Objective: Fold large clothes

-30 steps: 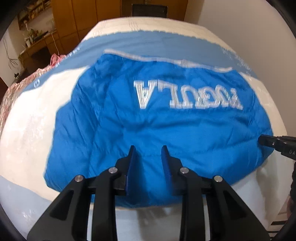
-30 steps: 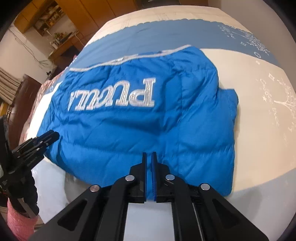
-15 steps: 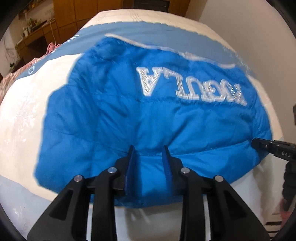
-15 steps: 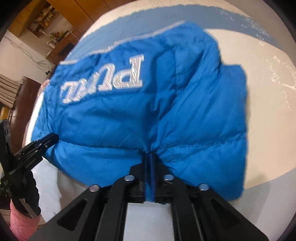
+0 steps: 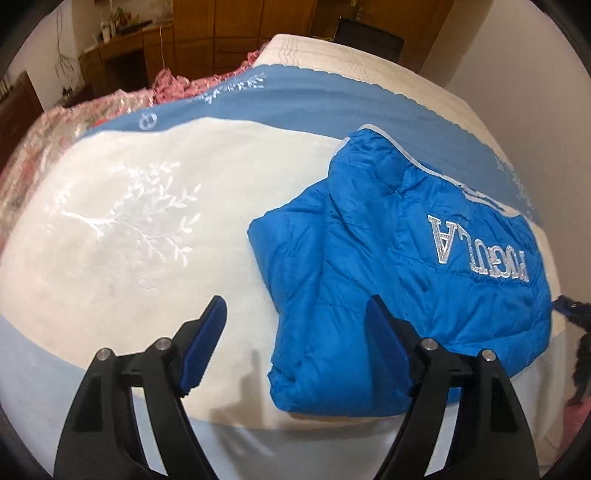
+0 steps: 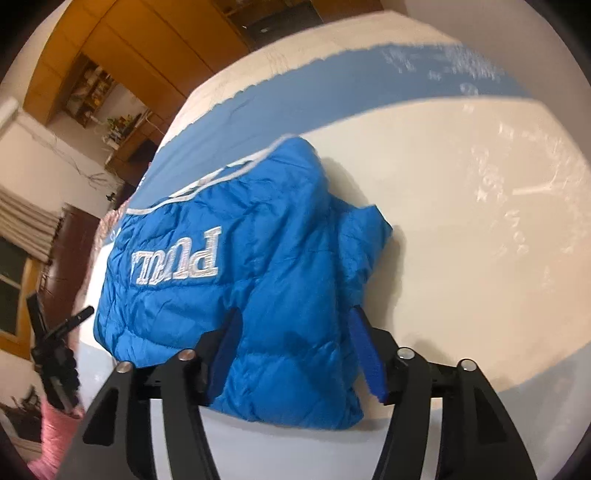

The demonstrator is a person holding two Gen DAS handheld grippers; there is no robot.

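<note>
A: Puffy, quilted blue jacket (image 5: 406, 280), folded, lying on the smooth cream-and-blue bedspread (image 5: 155, 229).

B: Left gripper (image 5: 295, 332) spread, just opened, empty. Right gripper (image 6: 291, 343) likewise, astride the hem, not pinching.

The jacket (image 5: 406, 280) lay on the bed (image 5: 147, 236), with cupboards (image 5: 229, 33) behind and a blanket (image 5: 85, 114) at the bed's left edge.
</note>
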